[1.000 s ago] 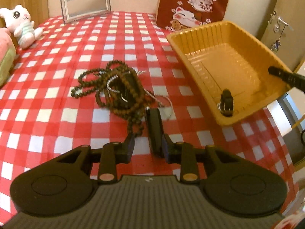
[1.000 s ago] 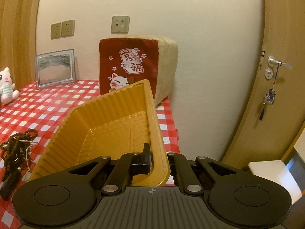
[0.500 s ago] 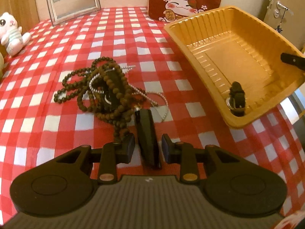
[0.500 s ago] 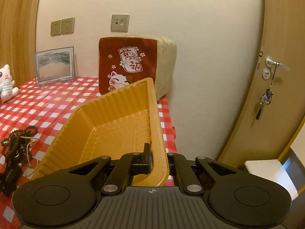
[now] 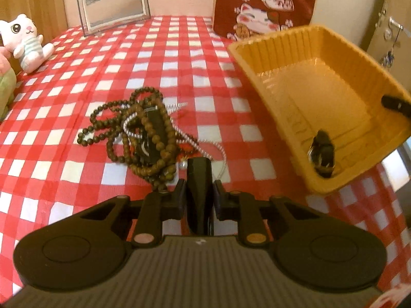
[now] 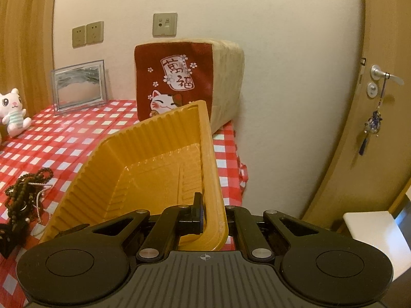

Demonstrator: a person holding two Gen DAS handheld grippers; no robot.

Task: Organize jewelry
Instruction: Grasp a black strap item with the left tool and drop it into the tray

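Left wrist view
Left tongs [image 5: 197,196]: I see mine clenched on a smooth, black, wedge-shaped piece [image 5: 198,190] that stands upright between the pads.
Jewelry pile [image 5: 143,131]: just ahead of my tongs lies a tangle of round brown wooden beads, a silvery bead chain and a dark strap, resting on the tabletop [image 5: 64,133], which wears a red-and-white checked cloth.
Tray [image 5: 259,59]: orange, thin ribbed plastic, rectangular, tilted with its near corner low, to my right of the pile.
Item in tray [image 5: 322,154]: a small, dark, blurred object sits in the low near corner; I cannot tell what it is.
Background: a white plush cat [image 5: 24,42], a silver-framed picture [image 5: 113,1], and a dark red cushion [image 5: 264,5] printed with a lucky cat.

Right wrist view
Right tongs [image 6: 213,218]: mine grip the tray's [image 6: 143,159] glossy near rim, one finger inside the wall, the other outside, holding the tray raised and slanted.
Jewelry pile [image 6: 24,195]: it lies on the checked cloth, left of the tray.
Room: a wooden door [image 6: 380,118] with a metal handle.
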